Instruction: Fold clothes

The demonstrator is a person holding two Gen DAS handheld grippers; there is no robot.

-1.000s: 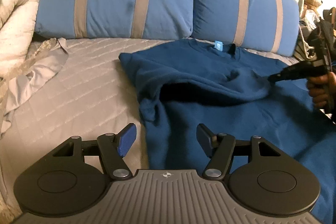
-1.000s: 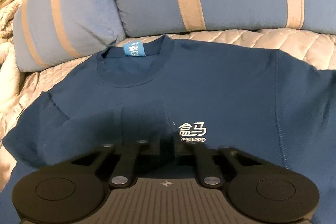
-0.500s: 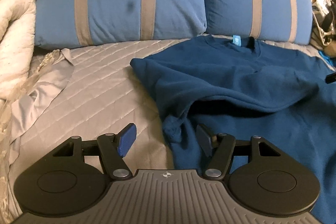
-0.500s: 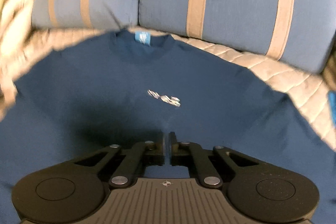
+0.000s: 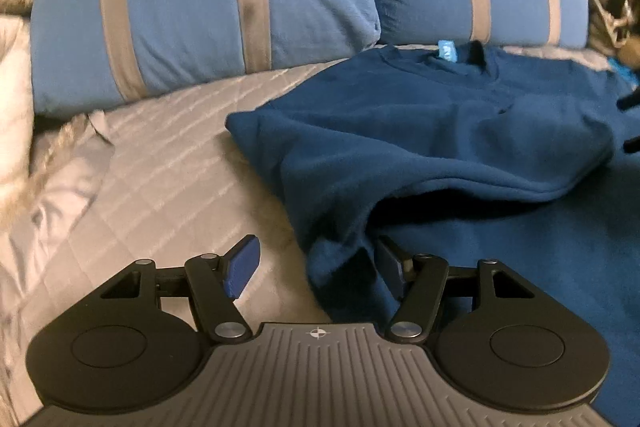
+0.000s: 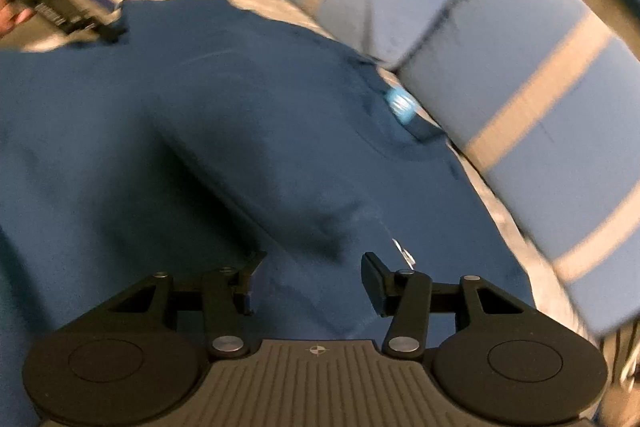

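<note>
- The dark blue fleece sweatshirt (image 5: 460, 131) lies spread on the grey quilted bed cover (image 5: 168, 163), collar toward the two blue pillows with tan stripes (image 5: 200, 7). One sleeve is folded across the chest.
- The left claw (image 5: 316, 269) is released. Its fingers straddle the bunched cuff (image 5: 340, 259) at the sweatshirt's near edge.
- The right claw (image 6: 306, 279) is also spread and empty, hovering low over the chest.
- Risk: closing on the bunched cuff could catch several layers. Lifting those would likely drag the body askew and undo the folded sleeve.
- Risk: the fleece is thick, so a shallow pinch may slip.
- Writing: a light blue neck label (image 5: 447, 50) sits at the collar, its print unreadable. A small white chest print (image 6: 402, 250) is too blurred to read.
</note>
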